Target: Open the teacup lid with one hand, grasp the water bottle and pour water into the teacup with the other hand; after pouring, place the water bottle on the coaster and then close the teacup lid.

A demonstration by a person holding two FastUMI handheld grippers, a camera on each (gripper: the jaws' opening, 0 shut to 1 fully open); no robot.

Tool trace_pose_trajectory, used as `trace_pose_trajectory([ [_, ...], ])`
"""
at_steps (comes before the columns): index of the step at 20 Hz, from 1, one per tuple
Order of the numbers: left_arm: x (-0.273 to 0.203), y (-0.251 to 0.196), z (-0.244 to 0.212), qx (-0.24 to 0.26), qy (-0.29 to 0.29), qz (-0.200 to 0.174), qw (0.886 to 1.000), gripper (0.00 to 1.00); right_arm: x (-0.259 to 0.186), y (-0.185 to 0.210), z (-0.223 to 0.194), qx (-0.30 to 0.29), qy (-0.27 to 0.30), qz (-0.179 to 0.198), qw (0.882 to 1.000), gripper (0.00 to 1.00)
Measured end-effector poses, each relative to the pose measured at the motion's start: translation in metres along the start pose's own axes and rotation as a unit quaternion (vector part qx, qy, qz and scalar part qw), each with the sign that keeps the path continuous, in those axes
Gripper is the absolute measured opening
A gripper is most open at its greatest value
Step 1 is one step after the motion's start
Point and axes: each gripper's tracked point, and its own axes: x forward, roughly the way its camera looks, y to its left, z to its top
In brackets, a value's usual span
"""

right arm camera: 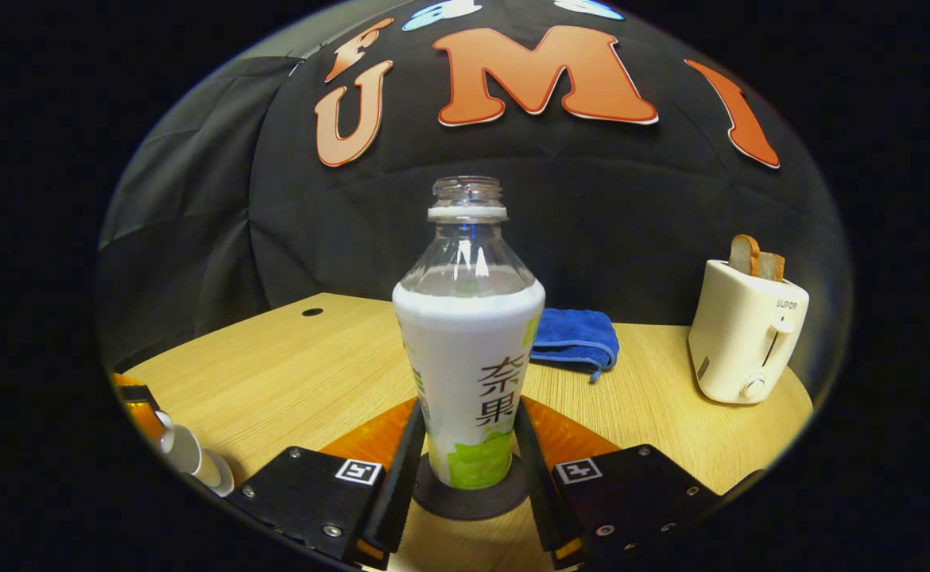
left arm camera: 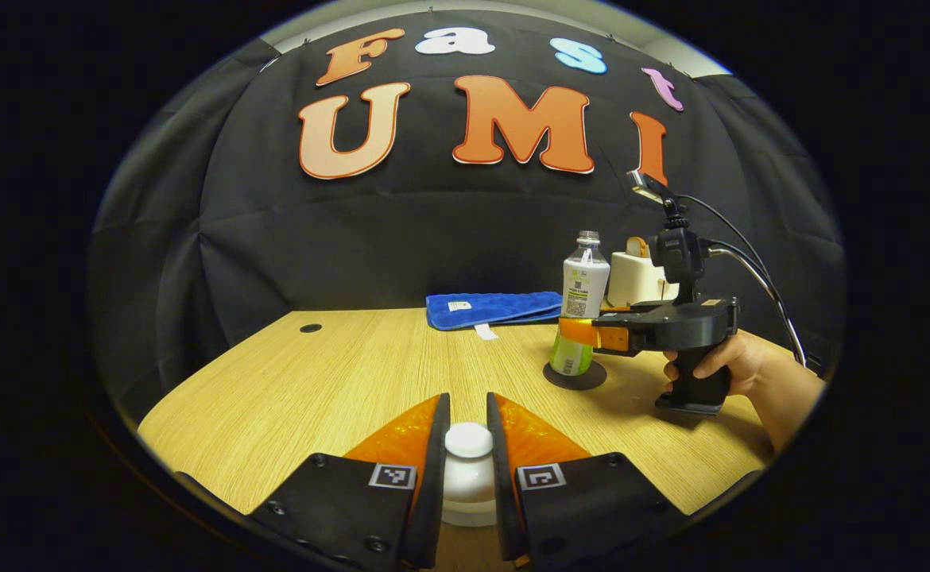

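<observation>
Now: bottle on the coaster, lid knob between the fingers

Down at 6 o'clock of the left gripper view, the left hand-held gripper (left arm camera: 469, 445) has both fingers pressed against the white knob of the teacup lid (left arm camera: 469, 439), with the white teacup (left arm camera: 465, 496) directly beneath. Over at 3 o'clock of that view, a hand (left arm camera: 723, 361) holds the right hand-held gripper (left arm camera: 572, 331), whose fingers reach the water bottle (left arm camera: 582, 306) low on its body. The bottle stands upright and uncapped on the dark round coaster (left arm camera: 575, 376) on the wooden table (left arm camera: 314, 381). From the right gripper view, the fingers sit touching either side of the bottle's lower label, so the grip looks clamped on it. Beyond the bottle, toward 12 o'clock, lies a folded blue cloth (left arm camera: 493, 308); a white toaster (right arm camera: 743, 342) holding bread stands at 3 o'clock of the right gripper view
</observation>
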Motion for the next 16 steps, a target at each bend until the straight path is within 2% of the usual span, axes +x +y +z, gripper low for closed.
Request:
trace_pose_trajectory([
  [6, 0.001, -0.004, 0.002, 0.002, -0.002, -0.003, 1.0, 0.31, 0.001, -0.004, -0.003, -0.019, 0.005, -0.015, 1.0, 0.69],
  [11, 0.001, -0.005, 0.002, 0.003, -0.002, -0.001, 1.0, 0.32, -0.007, -0.007, -0.006, -0.009, 0.014, -0.018, 1.0, 0.88],
  [16, 0.005, -0.007, -0.008, 0.002, 0.008, -0.002, 1.0, 0.32, -0.033, -0.018, -0.009, -0.007, 0.012, -0.026, 1.0, 0.96],
])
